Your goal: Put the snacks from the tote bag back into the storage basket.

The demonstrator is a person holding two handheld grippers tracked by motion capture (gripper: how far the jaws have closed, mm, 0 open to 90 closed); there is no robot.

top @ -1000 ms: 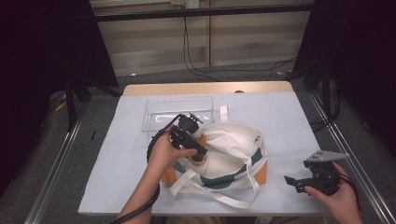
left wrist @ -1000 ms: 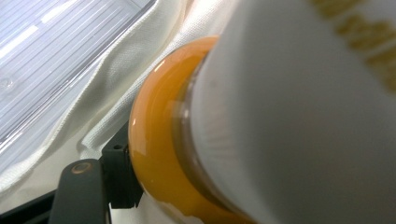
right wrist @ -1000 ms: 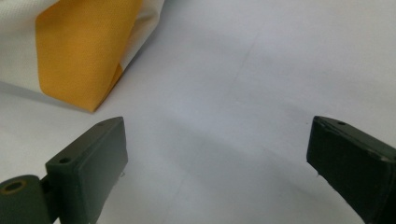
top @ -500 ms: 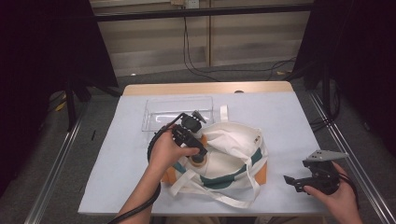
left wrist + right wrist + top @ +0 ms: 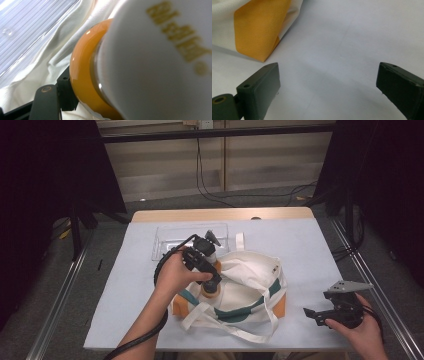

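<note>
Bottle [image 5: 210, 287] with the orange cap is clamped in my left tongs [image 5: 212, 281], just above the tote bag [image 5: 250, 285]; right tongs [image 5: 320, 314] gape idle on the tabletop [image 5: 310, 250]. Next, I reckon: lift clear, toward the tray [image 5: 170, 240].

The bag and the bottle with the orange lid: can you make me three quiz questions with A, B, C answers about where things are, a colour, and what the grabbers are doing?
1. Where is the clear tray?
A. behind the cloth bag
B. inside the bag
C. on the floor

2. What colour is the bottle's cap?
A. green
B. orange
C. black

3. How do the right gripper jaws stand?
A. shut on the bag
B. shut on the tray
C. open, with nothing between them

Answers:
1 A, the tray lies on the table past the bag in the high view.
2 B, the left gripper view shows an orange cap on the white bottle.
3 C, the right gripper view shows the jaws wide apart over bare table.
</note>
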